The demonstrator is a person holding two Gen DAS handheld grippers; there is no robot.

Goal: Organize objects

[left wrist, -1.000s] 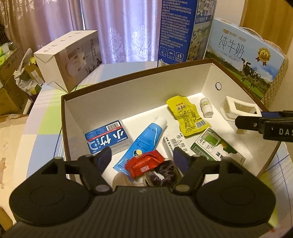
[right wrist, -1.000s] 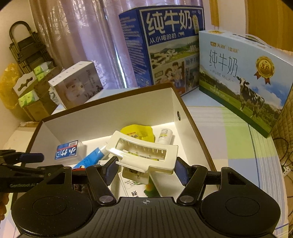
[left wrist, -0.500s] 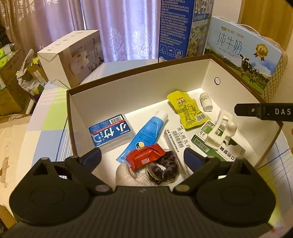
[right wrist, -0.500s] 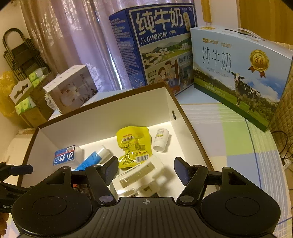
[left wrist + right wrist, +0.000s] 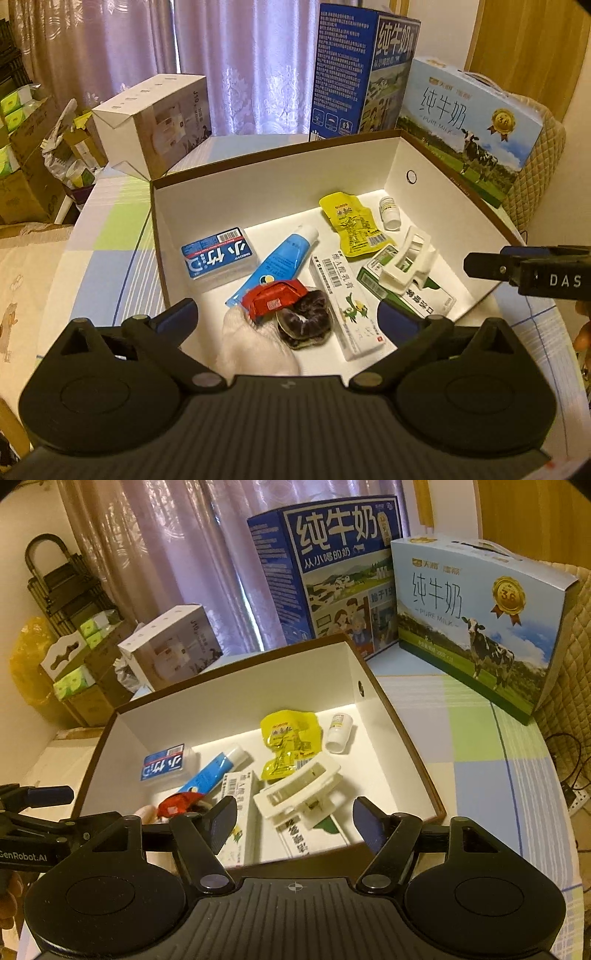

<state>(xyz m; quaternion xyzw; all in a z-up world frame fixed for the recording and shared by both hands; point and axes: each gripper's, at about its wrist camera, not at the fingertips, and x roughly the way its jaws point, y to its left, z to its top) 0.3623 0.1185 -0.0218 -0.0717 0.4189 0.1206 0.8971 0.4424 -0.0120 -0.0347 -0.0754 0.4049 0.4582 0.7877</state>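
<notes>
Purple curtains and milk cartons back a checked table, where the brown box (image 5: 402, 746) now holds the white hair clip (image 5: 299, 794), resting on a green carton. The right gripper (image 5: 293, 821), clamped on the clip a second ago, gapes empty; the left gripper (image 5: 288, 317) has spread wider, also empty

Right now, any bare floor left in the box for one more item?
Free: the strip along the back wall of the box, behind the blue pack and tube; also the right edge past the white clip. Crowded: front centre, around the red packet and scrunchie.
</notes>
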